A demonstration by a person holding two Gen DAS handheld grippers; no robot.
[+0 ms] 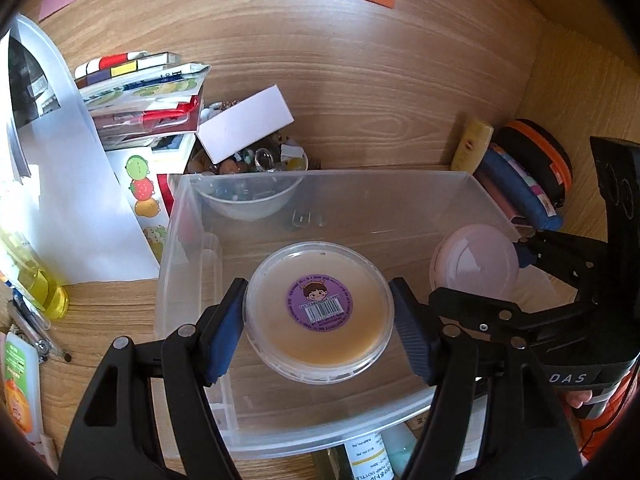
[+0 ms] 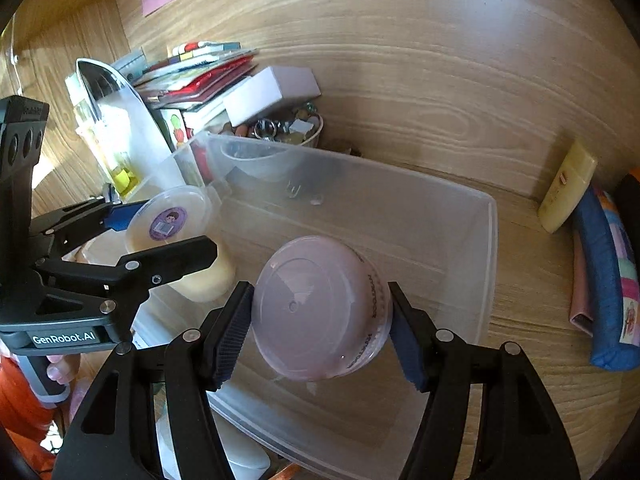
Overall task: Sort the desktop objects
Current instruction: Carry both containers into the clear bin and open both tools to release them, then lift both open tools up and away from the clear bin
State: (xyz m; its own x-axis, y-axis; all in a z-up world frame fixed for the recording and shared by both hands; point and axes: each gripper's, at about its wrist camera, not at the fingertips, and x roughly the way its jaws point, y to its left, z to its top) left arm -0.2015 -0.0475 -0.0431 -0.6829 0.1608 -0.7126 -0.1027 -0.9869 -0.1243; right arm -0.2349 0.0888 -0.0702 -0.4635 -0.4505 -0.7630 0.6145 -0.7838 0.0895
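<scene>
My left gripper (image 1: 318, 330) is shut on a round beige tub (image 1: 319, 312) with a purple sticker on its lid and holds it inside the clear plastic bin (image 1: 320, 178). My right gripper (image 2: 320, 330) is shut on a pale pink lidded tub (image 2: 320, 308), tilted, over the same bin (image 2: 490, 248). The pink tub (image 1: 474, 266) shows at the bin's right wall in the left wrist view. The beige tub (image 2: 172, 220) and the left gripper (image 2: 160, 236) show at the bin's left side in the right wrist view.
Behind the bin stand a white bowl of trinkets (image 1: 256, 192), a white box (image 1: 244, 124) and a stack of booklets (image 1: 140, 92). A yellow bottle (image 1: 472, 146), a blue pouch (image 1: 520, 188) and an orange-black case (image 1: 540, 152) lie right. Pens and a yellow bottle (image 1: 36, 280) lie left.
</scene>
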